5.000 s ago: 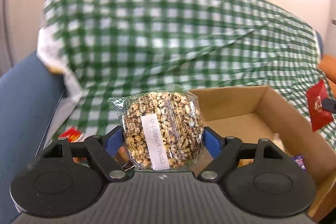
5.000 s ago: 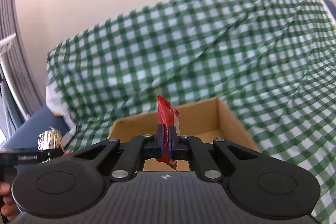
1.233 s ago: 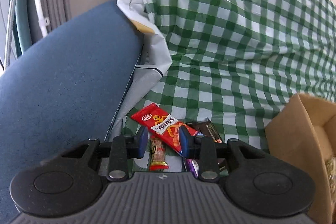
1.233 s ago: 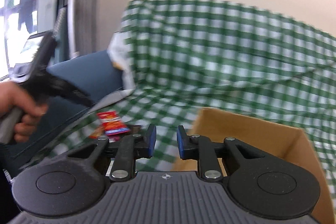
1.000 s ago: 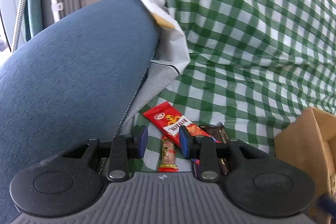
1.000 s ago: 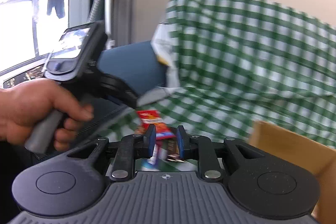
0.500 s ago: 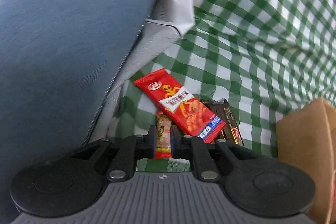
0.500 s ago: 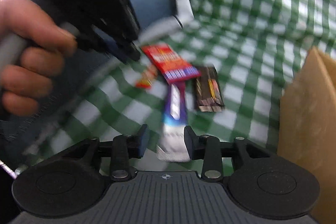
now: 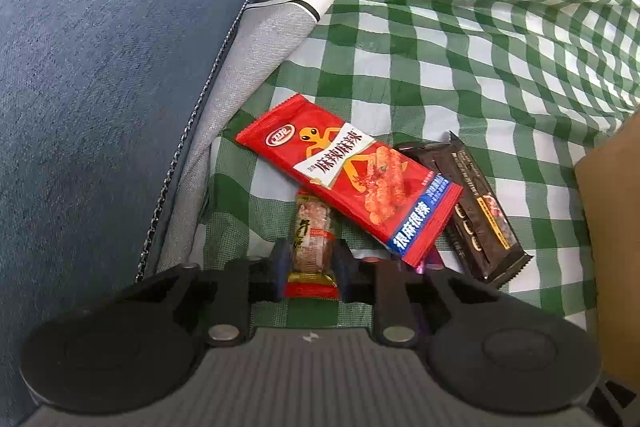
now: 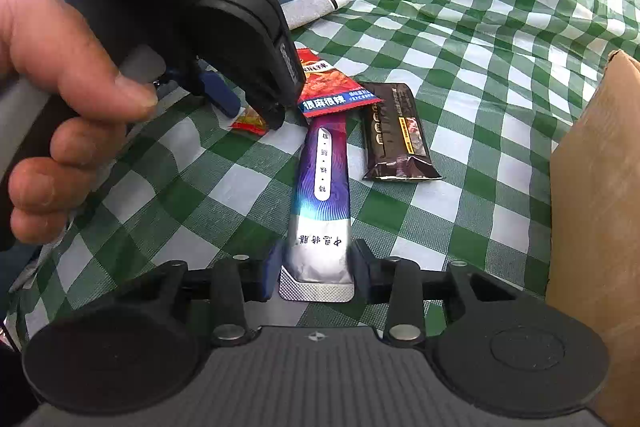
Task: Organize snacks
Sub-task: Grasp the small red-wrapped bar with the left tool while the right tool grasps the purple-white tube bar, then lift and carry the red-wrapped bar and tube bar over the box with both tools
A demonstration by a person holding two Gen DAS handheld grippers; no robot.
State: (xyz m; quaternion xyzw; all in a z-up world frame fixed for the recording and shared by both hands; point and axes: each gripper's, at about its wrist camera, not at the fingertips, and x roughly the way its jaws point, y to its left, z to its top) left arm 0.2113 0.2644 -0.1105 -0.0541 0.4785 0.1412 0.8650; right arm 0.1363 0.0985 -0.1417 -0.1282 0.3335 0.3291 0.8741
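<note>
My left gripper (image 9: 310,263) pinches the small meat stick (image 9: 313,239); my right gripper's (image 10: 316,273) spread jaws straddle the purple sachet (image 10: 322,195), both destined, I judge, for the cardboard box (image 10: 596,211).

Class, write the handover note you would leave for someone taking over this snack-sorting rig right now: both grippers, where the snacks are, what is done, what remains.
Left gripper: fingers have just opened slightly around the small bar; firmness of grip unclear.
Right gripper: fingers have just opened and straddle the purple-silver pouch, apparently not squeezing.
All four snacks lie on the checked cloth. The red packet overlaps the bar and pouch, with the dark brown packet beside it.
Cardboard box to the right, inside unseen.
Left to do: grip, lift and box all four.
</note>
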